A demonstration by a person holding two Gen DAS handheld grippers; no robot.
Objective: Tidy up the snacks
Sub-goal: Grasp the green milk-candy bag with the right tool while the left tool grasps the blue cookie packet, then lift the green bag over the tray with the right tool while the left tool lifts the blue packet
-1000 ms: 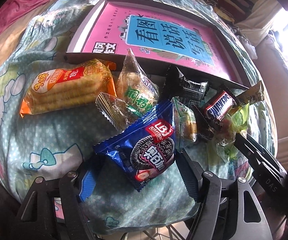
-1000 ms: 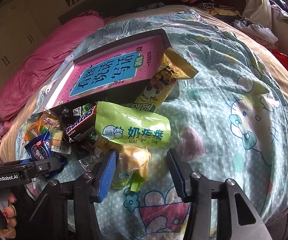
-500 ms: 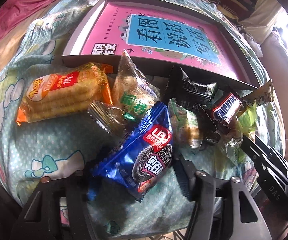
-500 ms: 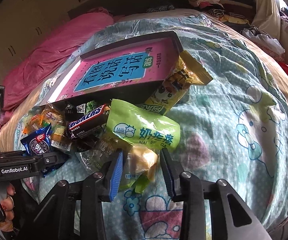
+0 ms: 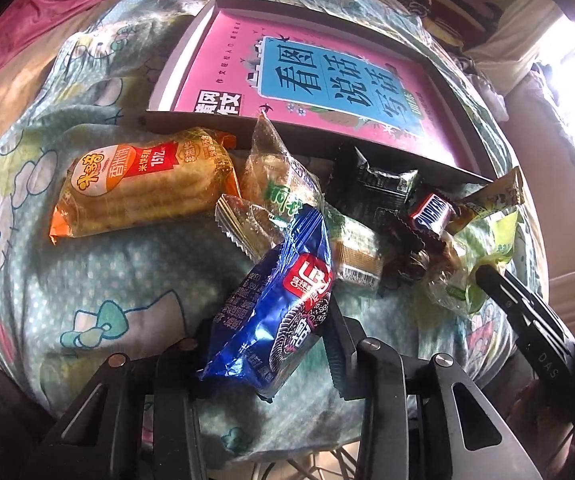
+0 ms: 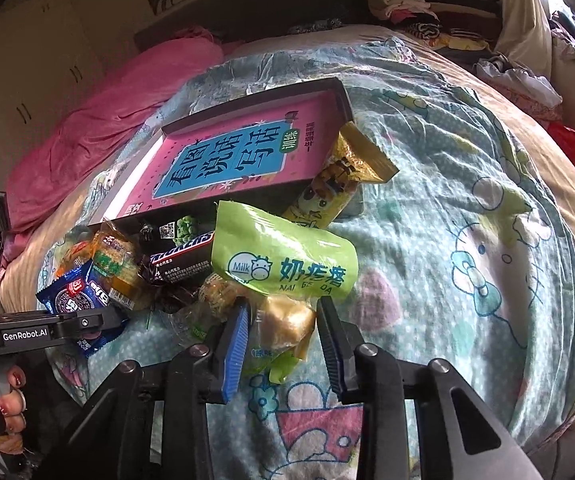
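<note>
Your left gripper [image 5: 271, 344] has just been closing and pinches the blue cookie packet [image 5: 275, 308], just before the pink book [image 5: 319, 84]. Your right gripper [image 6: 283, 340] clamps the yellow-green snack bag [image 6: 287, 320] nearby.

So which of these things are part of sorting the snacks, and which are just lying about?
Job:
- blue cookie packet, in the left gripper
- green milk-snack bag, in the right gripper
- orange cracker pack
- Snickers bar
- yellow bag
- tray

Lying about:
- cartoon bedspread
- pink blanket
- clothes pile
</note>
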